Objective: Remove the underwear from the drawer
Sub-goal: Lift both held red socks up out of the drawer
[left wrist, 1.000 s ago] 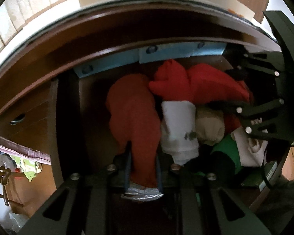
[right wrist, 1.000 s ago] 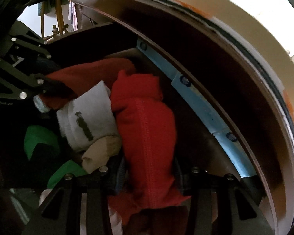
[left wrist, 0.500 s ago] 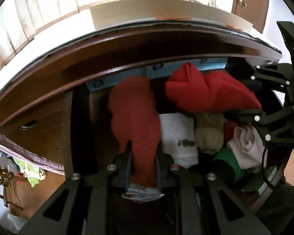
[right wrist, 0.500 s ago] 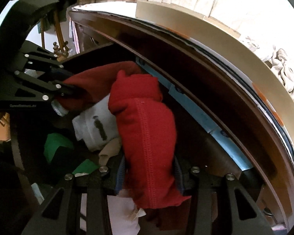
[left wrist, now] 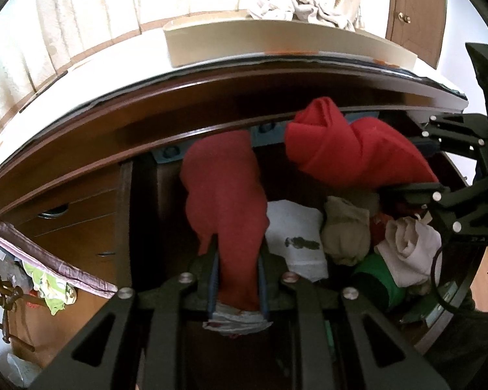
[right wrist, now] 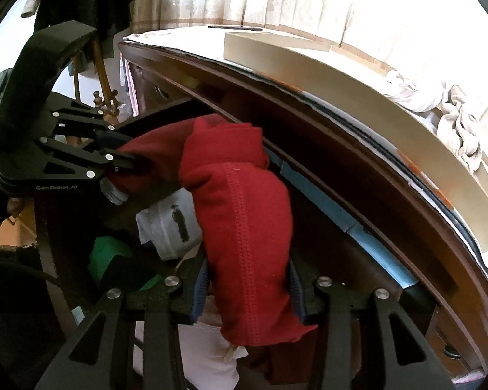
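Gripping dark red roll (left wrist: 226, 195): left gripper (left wrist: 237, 279); right gripper (right wrist: 249, 279) clamps bright red roll (right wrist: 244, 221).

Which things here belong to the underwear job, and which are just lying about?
Job:
- left gripper, shut on dark red underwear
- right gripper, shut on bright red underwear
- drawer

Lying about:
- white cloth
- beige socks
- green item
- cardboard box

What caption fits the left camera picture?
Left tool lifts dark red underwear from the drawer; right tool holds a bright red pair.
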Action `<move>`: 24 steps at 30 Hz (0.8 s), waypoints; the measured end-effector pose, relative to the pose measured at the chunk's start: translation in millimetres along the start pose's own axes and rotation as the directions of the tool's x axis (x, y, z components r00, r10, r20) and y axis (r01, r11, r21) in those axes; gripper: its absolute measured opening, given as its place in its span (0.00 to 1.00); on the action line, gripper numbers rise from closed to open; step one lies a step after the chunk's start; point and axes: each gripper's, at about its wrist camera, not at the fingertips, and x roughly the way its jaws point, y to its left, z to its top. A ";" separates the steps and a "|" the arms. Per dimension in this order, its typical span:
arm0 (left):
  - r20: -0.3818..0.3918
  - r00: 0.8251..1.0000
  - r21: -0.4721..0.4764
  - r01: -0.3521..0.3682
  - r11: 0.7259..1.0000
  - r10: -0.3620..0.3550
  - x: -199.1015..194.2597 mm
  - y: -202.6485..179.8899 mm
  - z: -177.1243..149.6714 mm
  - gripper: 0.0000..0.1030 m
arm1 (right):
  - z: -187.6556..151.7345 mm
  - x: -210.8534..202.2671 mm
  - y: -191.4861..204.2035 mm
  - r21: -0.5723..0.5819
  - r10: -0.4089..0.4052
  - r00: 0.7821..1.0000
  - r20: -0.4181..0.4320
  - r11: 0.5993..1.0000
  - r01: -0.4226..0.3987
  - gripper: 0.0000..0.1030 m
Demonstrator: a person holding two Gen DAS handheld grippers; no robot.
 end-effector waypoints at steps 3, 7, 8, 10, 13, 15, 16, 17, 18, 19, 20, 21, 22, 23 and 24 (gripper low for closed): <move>0.008 1.000 -0.003 -0.001 1.000 0.001 -1.9 -1.3 -2.5 0.16 | -0.9 -3.8 -0.5 0.001 0.004 1.000 0.015 1.000 -0.004 0.43; 0.019 1.000 -0.005 -0.001 1.000 0.001 -4.0 -0.4 -3.8 0.16 | -2.2 -7.8 -2.2 -0.001 0.010 1.000 0.025 1.000 -0.010 0.43; 0.027 1.000 -0.006 -0.006 1.000 0.006 -5.3 -0.6 -4.5 0.16 | -1.9 -8.7 -1.8 -0.002 0.010 1.000 0.026 1.000 -0.010 0.43; 0.035 0.999 -0.007 -0.008 1.000 0.008 -7.5 -1.0 -6.1 0.16 | -2.6 -11.0 -1.9 -0.004 0.012 0.999 0.033 1.000 -0.012 0.43; 0.044 0.999 -0.013 -0.008 1.000 0.008 -10.9 -1.4 -8.1 0.16 | -3.5 -13.3 -3.1 -0.002 0.016 0.999 0.040 1.000 -0.016 0.43; 0.048 0.999 -0.018 -0.006 1.000 0.007 -13.0 -1.0 -10.0 0.16 | -3.9 -14.2 -4.5 0.004 0.017 0.999 0.042 1.000 -0.017 0.43; 0.049 0.999 -0.020 -0.005 1.000 0.006 -14.2 -1.3 -11.4 0.16 | -4.0 -14.8 -5.6 0.007 0.018 0.999 0.044 1.000 -0.018 0.43; 0.050 0.999 -0.021 -0.004 1.000 0.005 -15.1 -0.5 -11.5 0.16 | -4.2 -15.4 -6.5 0.010 0.020 0.999 0.046 1.000 -0.020 0.43; 0.053 0.999 -0.023 -0.001 1.000 0.002 -17.0 -0.7 -13.2 0.16 | -4.4 -16.3 -7.4 0.014 0.021 0.999 0.048 1.000 -0.022 0.43; 0.054 0.999 -0.022 0.002 1.000 0.000 -17.7 0.2 -12.7 0.16 | -4.4 -17.1 -8.1 0.016 0.023 0.998 0.050 1.000 -0.024 0.43; 0.060 0.998 -0.023 0.003 1.000 -0.001 -20.3 -0.2 -14.2 0.16 | -4.6 -17.4 -8.7 0.017 0.025 0.998 0.050 1.000 -0.026 0.43; 0.064 0.998 -0.023 0.003 1.000 -0.001 -22.0 0.0 -14.6 0.16 | -4.8 -17.8 -9.2 0.019 0.027 0.998 0.050 0.999 -0.028 0.43; 0.069 0.998 -0.022 0.003 1.000 -0.001 -23.4 1.3 -14.9 0.16 | -4.7 -18.2 -9.6 0.020 0.028 0.998 0.051 0.999 -0.029 0.43; 0.081 0.997 -0.021 0.001 1.000 0.001 -26.7 1.2 -15.9 0.16 | -4.8 -18.7 -10.0 0.021 0.030 0.998 0.053 0.999 -0.031 0.43; 0.090 0.996 -0.022 0.000 1.000 0.002 -29.0 1.4 -16.5 0.16 | -4.6 -19.1 -10.3 0.022 0.030 0.998 0.055 0.999 -0.032 0.43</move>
